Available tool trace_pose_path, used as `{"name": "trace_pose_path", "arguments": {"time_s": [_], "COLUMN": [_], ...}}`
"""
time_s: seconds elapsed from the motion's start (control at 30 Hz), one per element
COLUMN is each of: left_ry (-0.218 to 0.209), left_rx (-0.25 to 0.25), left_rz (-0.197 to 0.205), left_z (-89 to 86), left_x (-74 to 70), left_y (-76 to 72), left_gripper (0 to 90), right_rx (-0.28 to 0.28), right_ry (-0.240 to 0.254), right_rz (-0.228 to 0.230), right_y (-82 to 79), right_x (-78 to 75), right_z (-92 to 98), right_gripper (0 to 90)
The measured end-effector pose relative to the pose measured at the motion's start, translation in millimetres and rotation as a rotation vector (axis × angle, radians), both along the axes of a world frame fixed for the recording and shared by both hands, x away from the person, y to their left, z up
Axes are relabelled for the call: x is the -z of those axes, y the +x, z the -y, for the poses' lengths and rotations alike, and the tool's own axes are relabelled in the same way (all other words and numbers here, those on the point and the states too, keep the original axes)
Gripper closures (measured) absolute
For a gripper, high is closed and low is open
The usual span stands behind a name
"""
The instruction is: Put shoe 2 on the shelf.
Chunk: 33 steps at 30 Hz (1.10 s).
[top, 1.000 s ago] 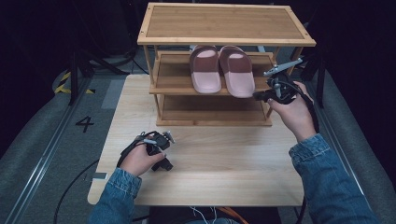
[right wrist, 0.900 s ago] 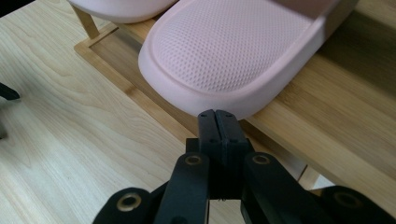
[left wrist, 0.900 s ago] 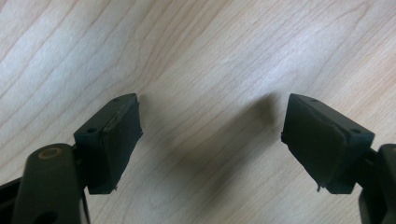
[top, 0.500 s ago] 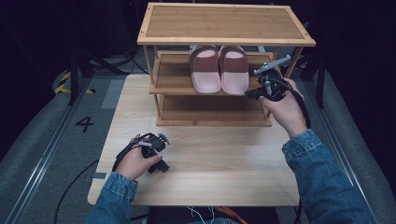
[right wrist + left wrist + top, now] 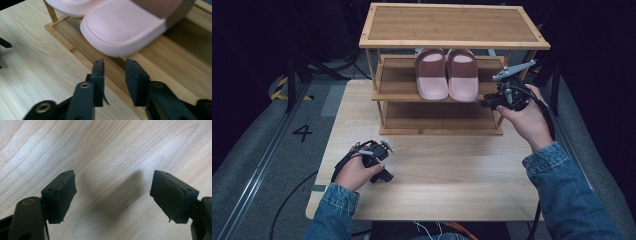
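My right gripper [image 5: 113, 82], jaws just been opening, nothing between them, sits near the right slipper [image 5: 463, 75]; slipper lies lengthwise front-to-back, open heel toward me. Left gripper [image 5: 112, 195] gapes wide, empty.

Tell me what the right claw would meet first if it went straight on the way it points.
Probably the heel of the nearer pink slipper on the rack's middle shelf. The right claw, open with nothing between its jaws, points at it from just short; depth is hard to judge.
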<state>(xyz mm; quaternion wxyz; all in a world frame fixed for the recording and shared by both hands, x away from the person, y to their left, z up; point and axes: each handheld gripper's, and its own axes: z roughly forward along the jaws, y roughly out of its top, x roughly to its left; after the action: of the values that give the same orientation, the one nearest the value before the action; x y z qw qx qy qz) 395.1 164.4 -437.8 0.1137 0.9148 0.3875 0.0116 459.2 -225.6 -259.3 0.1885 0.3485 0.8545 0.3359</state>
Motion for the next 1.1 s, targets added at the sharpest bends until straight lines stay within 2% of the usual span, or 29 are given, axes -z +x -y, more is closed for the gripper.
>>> {"name": "trace_pose_path", "arguments": {"time_s": [0.13, 0.3, 0.37, 0.4, 0.43, 0.57, 0.67, 0.7, 0.77, 0.87, 1.1], "left_ry": [-0.007, -0.004, -0.01, -0.01, -0.018, -0.03, -0.023, -0.017, -0.019, -0.013, -0.02], "left_rx": [0.006, -0.059, -0.061, -0.061, -0.065, -0.085, -0.085, -0.081, -0.087, -0.091, -0.089], "left_rz": [0.015, 0.056, 0.067, 0.067, 0.065, 0.068, 0.062, 0.06, 0.05, 0.045, 0.033], "left_z": [-3.9, -15.6, -19.9, -19.9, -23.6, -27.8, -29.6, -30.5, -30.7, -31.8, -33.2], "left_x": [-4.6, -11.4, -13.3, -13.3, -15.4, -15.9, -15.6, -14.1, -12.5, -10.9, -8.4], "left_y": [1.7, 5.3, 6.9, 6.9, 7.1, 7.0, 7.4, 7.4, 7.0, 7.1, 7.2], "left_gripper": [20.7, 20.8, 21.0, 20.9, 20.7, 20.7, 20.7, 20.8, 20.7, 20.7, 20.6], "right_rx": [0.008, 0.026, 0.034, 0.034, 0.05, 0.064, 0.074, 0.08, 0.079, 0.083, 0.103], "right_ry": [-0.002, -0.003, -0.009, -0.009, -0.015, -0.024, -0.028, -0.037, -0.037, -0.063, -0.101], "right_rz": [-0.008, -0.024, -0.032, -0.032, -0.044, -0.059, -0.071, -0.084, -0.101, -0.114, -0.177], "right_y": [-10.3, -22.5, -27.1, -27.1, -31.8, -38.2, -40.6, -42.5, -44.0, -47.2, -46.1], "right_x": [-0.7, 2.4, 4.9, 4.9, 8.6, 18.2, 24.8, 32.4, 39.9, 56.1, 94.9], "right_z": [16.7, 40.7, 50.4, 50.4, 61.6, 79.1, 87.4, 96.1, 101.3, 108.3, 115.0], "right_gripper": [59.6, 53.7, 52.0, 52.0, 51.3, 48.7, 47.8, 45.7, 45.0, 44.3, 42.8]}}
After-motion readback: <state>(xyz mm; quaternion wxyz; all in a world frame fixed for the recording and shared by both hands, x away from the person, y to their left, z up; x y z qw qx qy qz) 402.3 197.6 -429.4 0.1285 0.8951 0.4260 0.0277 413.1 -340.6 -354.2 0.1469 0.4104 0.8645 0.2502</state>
